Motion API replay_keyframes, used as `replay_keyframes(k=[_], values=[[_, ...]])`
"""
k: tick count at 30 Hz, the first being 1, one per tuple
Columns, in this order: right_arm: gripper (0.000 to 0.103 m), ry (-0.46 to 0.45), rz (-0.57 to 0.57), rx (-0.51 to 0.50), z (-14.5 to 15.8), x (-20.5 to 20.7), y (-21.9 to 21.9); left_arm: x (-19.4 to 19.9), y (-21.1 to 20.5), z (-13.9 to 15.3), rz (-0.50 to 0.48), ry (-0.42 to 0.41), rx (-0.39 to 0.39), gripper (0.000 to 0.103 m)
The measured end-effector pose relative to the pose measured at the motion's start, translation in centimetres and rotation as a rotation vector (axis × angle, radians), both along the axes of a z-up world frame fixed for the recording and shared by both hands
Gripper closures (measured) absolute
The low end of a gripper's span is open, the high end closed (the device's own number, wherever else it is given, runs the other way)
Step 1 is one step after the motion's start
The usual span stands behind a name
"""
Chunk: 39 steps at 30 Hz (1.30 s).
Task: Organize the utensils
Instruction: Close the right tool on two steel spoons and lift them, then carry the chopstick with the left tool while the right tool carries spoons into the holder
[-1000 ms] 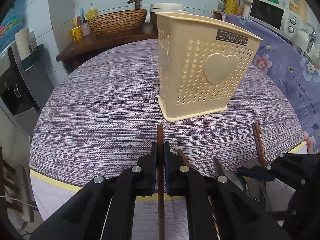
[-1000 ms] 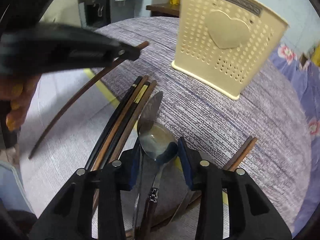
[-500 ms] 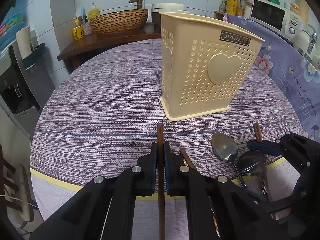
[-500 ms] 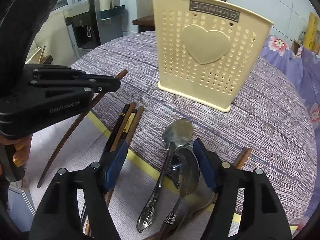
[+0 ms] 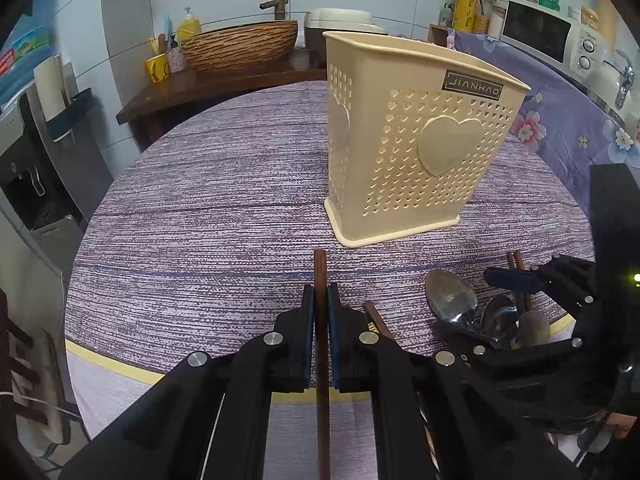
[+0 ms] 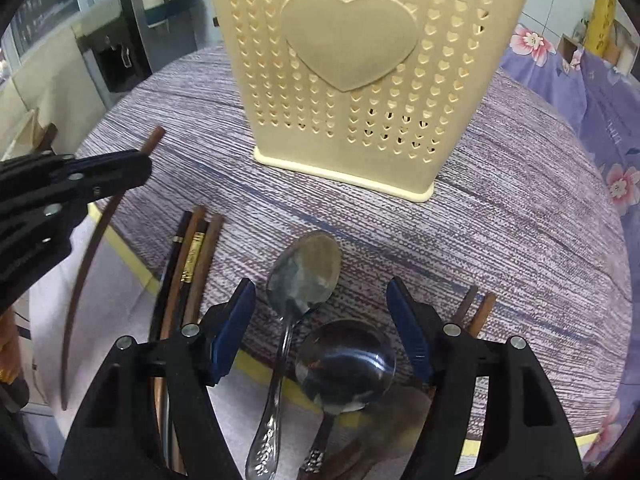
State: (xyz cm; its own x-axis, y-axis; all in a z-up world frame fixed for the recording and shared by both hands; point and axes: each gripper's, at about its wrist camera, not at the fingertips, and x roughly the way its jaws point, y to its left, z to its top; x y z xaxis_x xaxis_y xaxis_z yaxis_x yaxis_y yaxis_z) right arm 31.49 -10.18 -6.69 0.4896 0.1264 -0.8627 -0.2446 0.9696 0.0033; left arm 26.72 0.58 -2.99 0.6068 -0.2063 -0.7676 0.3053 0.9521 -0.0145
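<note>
Left tongs [image 5: 320,300] pinch one slim dark-brown wooden chopstick [image 5: 321,276]; right tongs [image 6: 320,320], narrower before, now spread over two shiny steel spoons [image 6: 304,276].

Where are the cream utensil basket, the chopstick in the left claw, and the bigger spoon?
cream utensil basket [image 5: 416,168], left wrist view, front wall beside the heart.
chopstick [image 5: 320,276], left wrist view, tip above the pads.
bigger spoon [image 6: 306,272], right wrist view, bowl.
</note>
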Motion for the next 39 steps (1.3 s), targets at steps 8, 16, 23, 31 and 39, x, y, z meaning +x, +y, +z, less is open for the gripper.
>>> replay_keyframes(k=[8,16,23,31,39], values=[[0.035,0.034,0.034,-0.028,-0.3,1.5,1.7,0.2,0.5,-0.2,0.008,0.005,-0.005,0.095],[0.065,0.044,0.052,-0.010,-0.3,2.6,2.9,0.3,0.5,-0.3,0.010,0.014,-0.008,0.095],[0.065,0.038,0.043,0.035,-0.2,2.2,2.4,0.4,0.5,-0.3,0.008,0.010,-0.008,0.095],[0.065,-0.050,0.042,0.157,2.2,-0.1,0.8,0.0,0.8,0.4,0.018,-0.008,-0.019,0.095],[0.066,-0.201,0.047,0.251,6.7,-3.9,-0.7,-1.7,1.5,4.0,0.027,-0.102,-0.057,0.095]])
